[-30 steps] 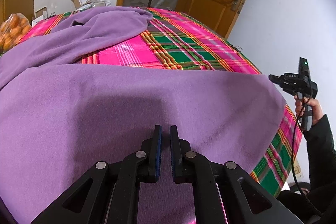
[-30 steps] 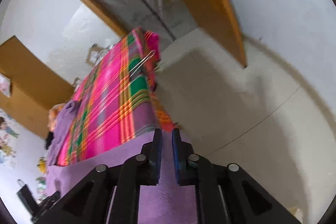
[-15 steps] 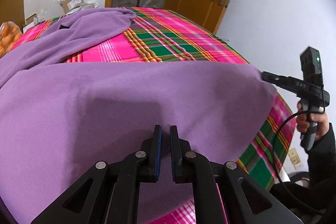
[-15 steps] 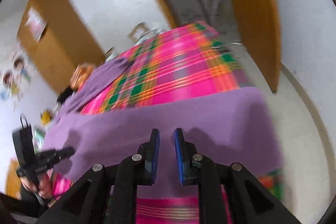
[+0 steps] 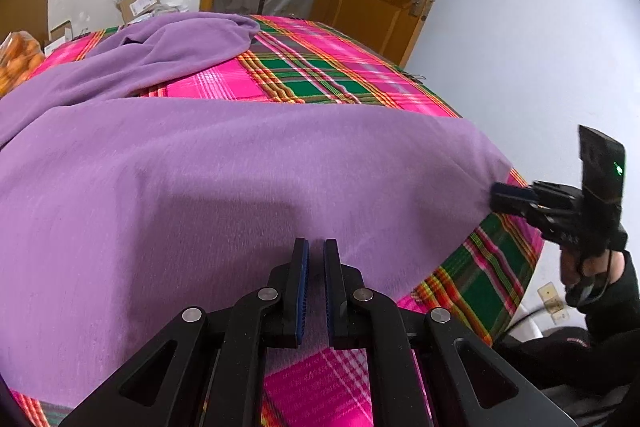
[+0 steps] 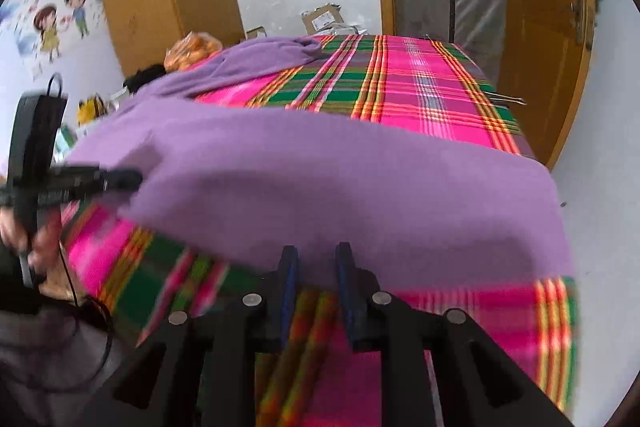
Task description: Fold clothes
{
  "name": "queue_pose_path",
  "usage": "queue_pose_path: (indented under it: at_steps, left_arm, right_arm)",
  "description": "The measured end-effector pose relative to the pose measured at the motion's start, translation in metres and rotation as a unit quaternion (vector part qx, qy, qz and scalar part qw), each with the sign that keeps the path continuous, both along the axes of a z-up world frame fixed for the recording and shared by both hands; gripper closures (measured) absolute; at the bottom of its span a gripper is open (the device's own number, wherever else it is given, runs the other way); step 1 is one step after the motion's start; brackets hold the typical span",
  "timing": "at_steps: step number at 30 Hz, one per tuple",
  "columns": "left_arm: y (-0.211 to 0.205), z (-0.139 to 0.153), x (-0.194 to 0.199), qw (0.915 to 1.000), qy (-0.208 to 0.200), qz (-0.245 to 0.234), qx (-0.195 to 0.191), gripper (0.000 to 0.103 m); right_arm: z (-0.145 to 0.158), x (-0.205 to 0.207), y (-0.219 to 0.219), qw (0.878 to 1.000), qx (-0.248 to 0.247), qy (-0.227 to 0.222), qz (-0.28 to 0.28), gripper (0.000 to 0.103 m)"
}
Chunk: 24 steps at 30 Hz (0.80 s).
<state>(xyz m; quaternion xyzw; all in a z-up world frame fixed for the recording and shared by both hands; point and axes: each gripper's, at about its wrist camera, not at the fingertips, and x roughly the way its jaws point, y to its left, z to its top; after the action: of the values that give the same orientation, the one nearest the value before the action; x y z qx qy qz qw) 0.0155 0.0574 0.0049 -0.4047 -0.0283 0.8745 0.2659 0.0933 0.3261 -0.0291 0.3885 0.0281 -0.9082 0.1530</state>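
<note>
Nearest me, the left claw [image 5: 313,251] has its jaws almost together over the near hem of the purple garment [image 5: 248,187]; whether cloth is pinched between the blue pads I cannot tell, since the hem passes under the fingers. Seen from the right wrist camera, that same claw sits at the garment's left edge. The right claw [image 6: 316,259] stands with a clear gap between its jaws and nothing in it, just short of the hem. In the left view it appears to touch the right corner of the cloth, though motion blur hides the contact.

The garment lies spread across the near part of the bed [image 5: 320,67], on a pink and green plaid cover, with a rumpled part trailing toward the far left. I judge it soft, light and limp, likely a fleece or knit that will sag between two holds, so the corners and hem are the places to grip.

Its far end is bunched, so sleeves or a collar are unreadable.
</note>
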Motion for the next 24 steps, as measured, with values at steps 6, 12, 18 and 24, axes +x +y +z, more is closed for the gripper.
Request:
queue_pose_path:
  at_steps: [6, 12, 18, 24]
  left_arm:
    - [0.000, 0.001, 0.005, 1.0000, 0.002, 0.000, -0.003, 0.096]
    - [-0.001, 0.001, 0.008, 1.0000, 0.003, -0.002, -0.003, 0.096]
    - [-0.003, 0.001, 0.010, 1.0000, 0.002, -0.005, -0.001, 0.096]
    - [-0.004, 0.001, 0.012, 1.0000, 0.001, -0.009, 0.001, 0.096]
  right_arm:
    - [0.005, 0.003, -0.031, 0.996, 0.057, 0.025, 0.058, 0.070]
    - [0.001, -0.016, -0.058, 0.990, 0.078, 0.038, 0.115, 0.070]
    - [0.000, -0.020, -0.050, 0.990, 0.040, 0.013, 0.137, 0.101]
    - [0.001, -0.004, -0.042, 0.988, 0.030, -0.001, 0.151, 0.103]
